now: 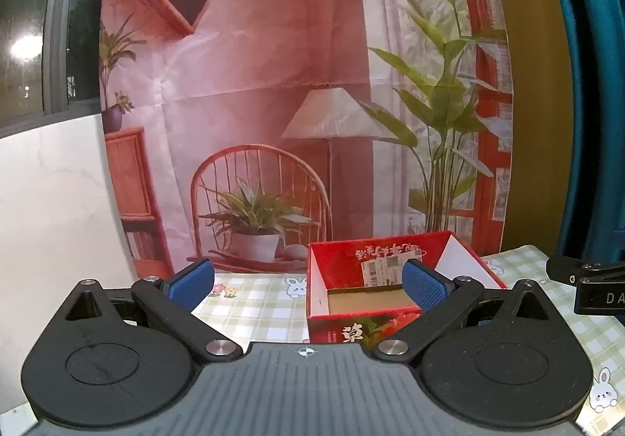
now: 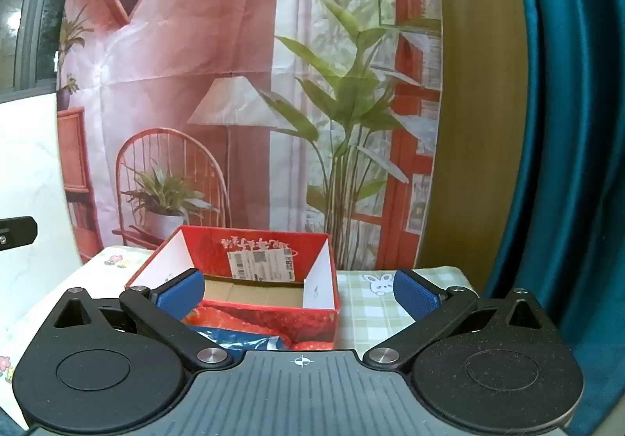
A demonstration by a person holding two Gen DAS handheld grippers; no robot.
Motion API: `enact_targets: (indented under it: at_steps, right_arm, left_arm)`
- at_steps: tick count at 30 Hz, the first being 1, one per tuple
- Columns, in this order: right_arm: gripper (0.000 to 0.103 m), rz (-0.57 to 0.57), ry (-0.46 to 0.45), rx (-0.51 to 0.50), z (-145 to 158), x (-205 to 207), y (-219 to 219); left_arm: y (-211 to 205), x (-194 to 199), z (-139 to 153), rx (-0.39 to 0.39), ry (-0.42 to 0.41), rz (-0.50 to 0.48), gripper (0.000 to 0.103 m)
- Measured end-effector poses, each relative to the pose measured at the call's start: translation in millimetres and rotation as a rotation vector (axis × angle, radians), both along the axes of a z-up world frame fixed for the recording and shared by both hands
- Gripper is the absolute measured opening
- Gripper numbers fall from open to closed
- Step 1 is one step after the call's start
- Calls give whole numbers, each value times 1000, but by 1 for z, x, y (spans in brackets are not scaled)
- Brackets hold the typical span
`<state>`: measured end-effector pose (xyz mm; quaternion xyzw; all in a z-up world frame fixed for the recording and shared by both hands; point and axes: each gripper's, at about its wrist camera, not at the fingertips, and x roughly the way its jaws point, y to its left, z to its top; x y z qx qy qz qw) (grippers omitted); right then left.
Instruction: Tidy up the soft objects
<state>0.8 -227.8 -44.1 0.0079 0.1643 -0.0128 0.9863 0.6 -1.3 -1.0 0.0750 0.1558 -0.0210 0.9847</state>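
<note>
An open red cardboard box (image 1: 394, 258) with a bare brown floor stands on the checked tablecloth (image 1: 254, 307); it also shows in the right wrist view (image 2: 269, 252). My left gripper (image 1: 308, 285) is open and empty, its right pad in front of the box. My right gripper (image 2: 299, 293) is open and empty just before the box. A blue, shiny soft object (image 2: 242, 340) lies in front of the box, partly hidden under the right gripper. A black piece of the right gripper (image 1: 586, 282) shows at the right edge of the left wrist view.
A printed backdrop (image 1: 304, 96) of a room hangs right behind the table. A white wall (image 1: 50, 217) is to the left, and a teal curtain (image 2: 566, 123) to the right. The tablecloth (image 2: 371, 303) runs to the table's right edge near the curtain.
</note>
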Motion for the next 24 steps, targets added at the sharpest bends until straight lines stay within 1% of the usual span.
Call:
enact_targets:
  at_steps: [1,2,4,7,9,24]
  right_arm:
    - [103,-1,-2,2,0,0,0]
    - [103,-2,-5,4,0,-1,0]
    - [103,-2,-6,6,0,-1,0]
    - [103,-4,-6,5,0,-1,0]
    - [103,-5,-6,5,0,0,1]
    - [103,-2,-9,13,-4,-2,-2]
  left_arm:
    - [-1,0,-1,-6,11,-4,103]
    - [5,3,4,-38,23,-2,103]
    - [10,5,7,-54,27,-5,103]
    - [13,6,10,-55,33,-14,103]
    - [9,7,9,-38,33,-16,103]
    - [6,4,6,-52,37,-30,103]
